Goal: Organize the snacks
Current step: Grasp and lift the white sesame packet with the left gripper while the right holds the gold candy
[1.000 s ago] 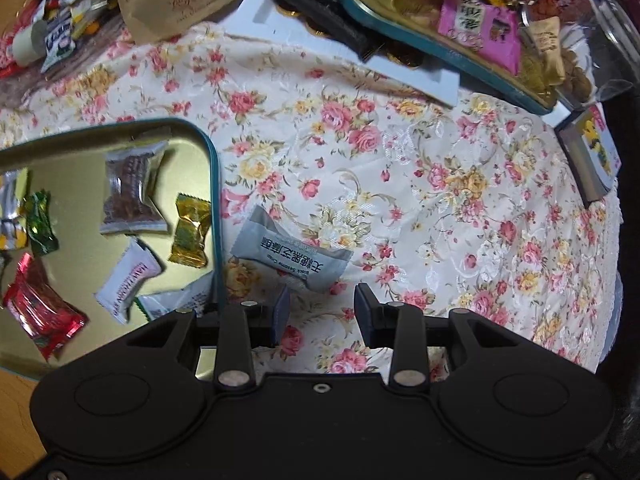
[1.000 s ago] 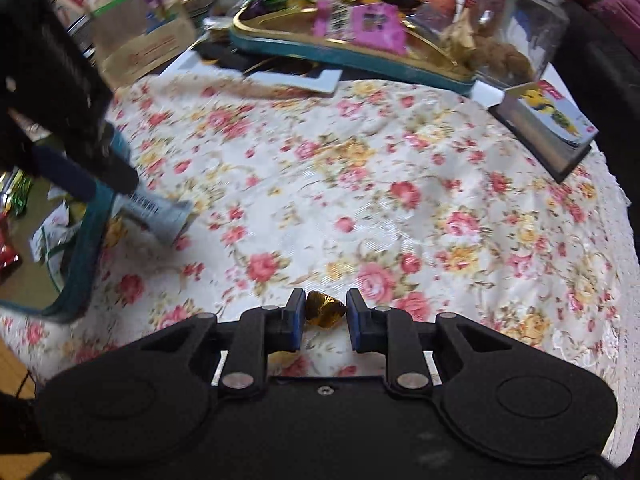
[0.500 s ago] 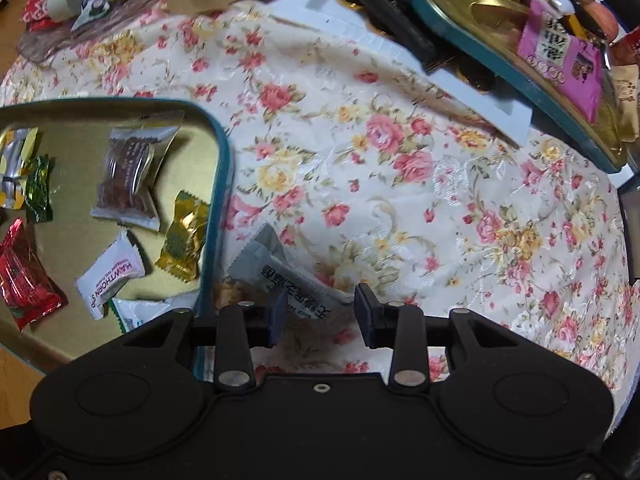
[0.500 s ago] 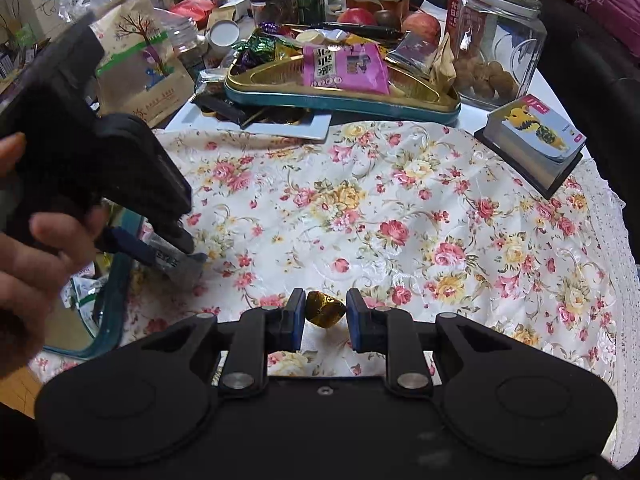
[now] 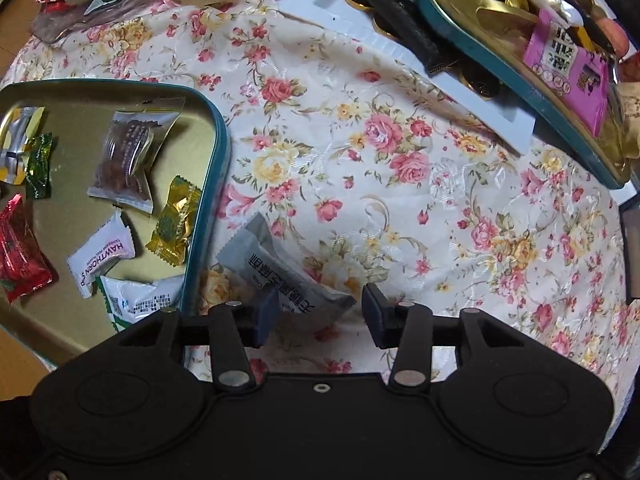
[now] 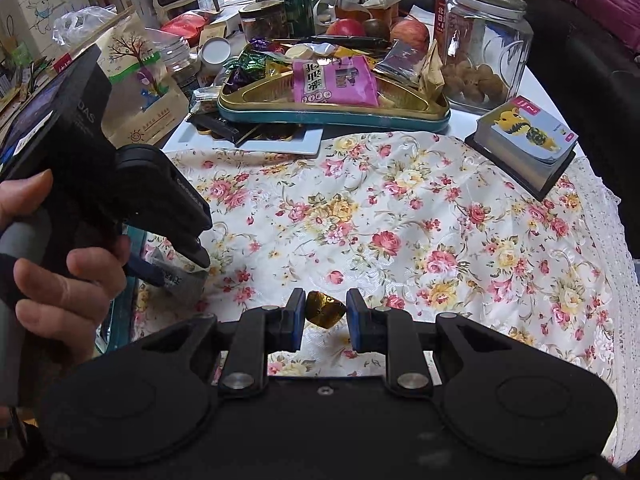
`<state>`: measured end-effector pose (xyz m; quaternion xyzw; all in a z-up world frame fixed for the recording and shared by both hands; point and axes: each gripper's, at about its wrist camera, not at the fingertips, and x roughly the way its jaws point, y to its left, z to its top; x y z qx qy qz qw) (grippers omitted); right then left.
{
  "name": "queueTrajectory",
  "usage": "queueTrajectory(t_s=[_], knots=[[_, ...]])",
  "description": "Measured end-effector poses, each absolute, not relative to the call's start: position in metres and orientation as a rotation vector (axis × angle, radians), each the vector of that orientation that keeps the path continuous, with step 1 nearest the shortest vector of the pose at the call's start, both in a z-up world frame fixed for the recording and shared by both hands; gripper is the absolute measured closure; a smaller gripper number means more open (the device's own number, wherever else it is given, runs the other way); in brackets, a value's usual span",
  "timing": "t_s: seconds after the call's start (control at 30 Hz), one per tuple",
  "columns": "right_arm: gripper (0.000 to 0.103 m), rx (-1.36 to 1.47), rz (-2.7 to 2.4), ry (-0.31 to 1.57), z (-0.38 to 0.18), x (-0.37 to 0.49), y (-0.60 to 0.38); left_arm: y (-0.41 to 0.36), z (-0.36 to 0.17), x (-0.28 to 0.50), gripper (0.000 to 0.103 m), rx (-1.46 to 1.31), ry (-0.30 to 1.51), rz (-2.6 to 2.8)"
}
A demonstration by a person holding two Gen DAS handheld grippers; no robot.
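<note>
A floral tablecloth [image 6: 420, 216] covers the table and fills the middle of both views (its lace edge shows at the right of the right wrist view). On the cloth, a grey snack packet [image 5: 276, 272] lies just beside a teal-rimmed gold tin [image 5: 218, 184] at the left. At the top, a second teal tin [image 6: 332, 114] sits on a white tray [image 6: 280, 145], with a glass jar [image 6: 486, 40] and a card deck [image 6: 528, 136] at upper right.

Two teal tins [image 5: 218, 148] [image 6: 332, 114], one glass jar [image 6: 490, 40], two grippers [image 5: 316, 312] [image 6: 322, 316].
</note>
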<state>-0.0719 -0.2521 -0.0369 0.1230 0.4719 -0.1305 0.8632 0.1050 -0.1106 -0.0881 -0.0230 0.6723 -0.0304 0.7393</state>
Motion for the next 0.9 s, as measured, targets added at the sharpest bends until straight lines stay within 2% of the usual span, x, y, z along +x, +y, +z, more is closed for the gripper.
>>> queueTrajectory(t_s=[0.57,0.63,0.67,0.7,0.9], knots=[[0.08,0.257,-0.272,0.967,-0.032,-0.073,-0.251,-0.132,-0.112,0.122,0.05,0.013,1.496,-0.049],[0.08,0.256,-0.277,0.97,-0.032,-0.073,-0.252,-0.137,-0.111,0.123,0.061,0.049,1.477,-0.079],[0.08,0.255,-0.279,0.973,-0.033,-0.073,-0.252,-0.142,-0.11,0.124,0.081,0.069,1.473,-0.106],[0.08,0.255,-0.282,0.976,-0.033,-0.073,-0.253,-0.146,-0.11,0.124,0.093,0.086,1.479,-0.13],[0.08,0.294,-0.324,1.029,-0.045,-0.075,-0.266,-0.161,-0.113,0.109,0.096,0.19,1.507,-0.286]])
